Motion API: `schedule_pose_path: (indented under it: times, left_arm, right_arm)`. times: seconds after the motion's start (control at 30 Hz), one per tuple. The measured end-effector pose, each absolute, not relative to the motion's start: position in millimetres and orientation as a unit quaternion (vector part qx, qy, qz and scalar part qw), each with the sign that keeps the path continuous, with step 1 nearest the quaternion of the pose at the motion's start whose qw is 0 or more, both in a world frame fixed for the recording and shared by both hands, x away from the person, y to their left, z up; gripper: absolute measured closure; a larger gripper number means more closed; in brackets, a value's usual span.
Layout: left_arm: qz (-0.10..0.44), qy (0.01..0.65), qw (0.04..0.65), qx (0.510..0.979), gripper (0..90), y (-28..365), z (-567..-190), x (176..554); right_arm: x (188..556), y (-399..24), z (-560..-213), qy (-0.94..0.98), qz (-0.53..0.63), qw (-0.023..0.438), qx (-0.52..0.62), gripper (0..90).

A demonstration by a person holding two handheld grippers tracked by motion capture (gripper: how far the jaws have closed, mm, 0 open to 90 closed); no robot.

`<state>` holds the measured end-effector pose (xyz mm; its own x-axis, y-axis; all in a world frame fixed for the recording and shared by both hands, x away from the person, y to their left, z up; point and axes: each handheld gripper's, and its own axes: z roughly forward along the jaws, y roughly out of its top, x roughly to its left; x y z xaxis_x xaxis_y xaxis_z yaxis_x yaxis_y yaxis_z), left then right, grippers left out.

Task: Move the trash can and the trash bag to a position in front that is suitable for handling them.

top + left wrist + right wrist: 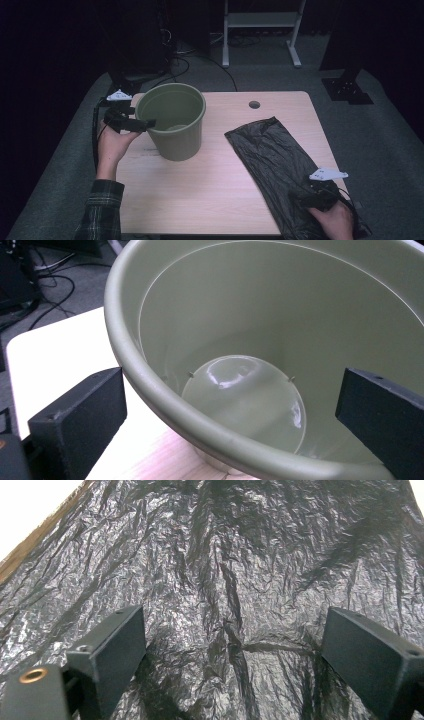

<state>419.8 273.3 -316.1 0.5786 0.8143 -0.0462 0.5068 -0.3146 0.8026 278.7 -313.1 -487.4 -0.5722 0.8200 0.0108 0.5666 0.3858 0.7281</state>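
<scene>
Green bucket (pixel 172 122) stands upright on the tabletop (pixel 200 195), at its far left part. Left gripper (pixel 140 123) at the bucket's left rim, jaws wide apart and straddling the rim: one outside the wall, one inside; contact with the wall not clear. Black plastic bag (pixel 272 160) lies flat and crumpled, well right of the bucket. Right gripper (pixel 305 199) over the bag's near end, jaws spread open above the film, seemingly not pinching it.

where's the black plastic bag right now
In the high view the crinkled black plastic bag lies flat on the right half of the light wooden table, right of the green plastic bucket, its near end under the right hand-held gripper.
</scene>
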Motion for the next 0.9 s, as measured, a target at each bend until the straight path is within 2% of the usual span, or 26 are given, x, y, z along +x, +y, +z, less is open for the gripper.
schedule_pose_path:
  times: [0.37, 0.9]
  left_arm:
    - [0.182, 0.391, 0.399, 0.809, 0.0, 252.4, -315.7, 410.1]
    - [0.158, 0.336, 0.418, 0.829, 0.0, 219.9, -318.6, 385.7]
  right_arm:
    - [278.5, -313.0, -487.4, 0.813, 0.354, 0.178, 0.427, 9.8]
    - [278.6, -313.0, -487.4, 0.813, 0.354, 0.179, 0.427, 9.8]
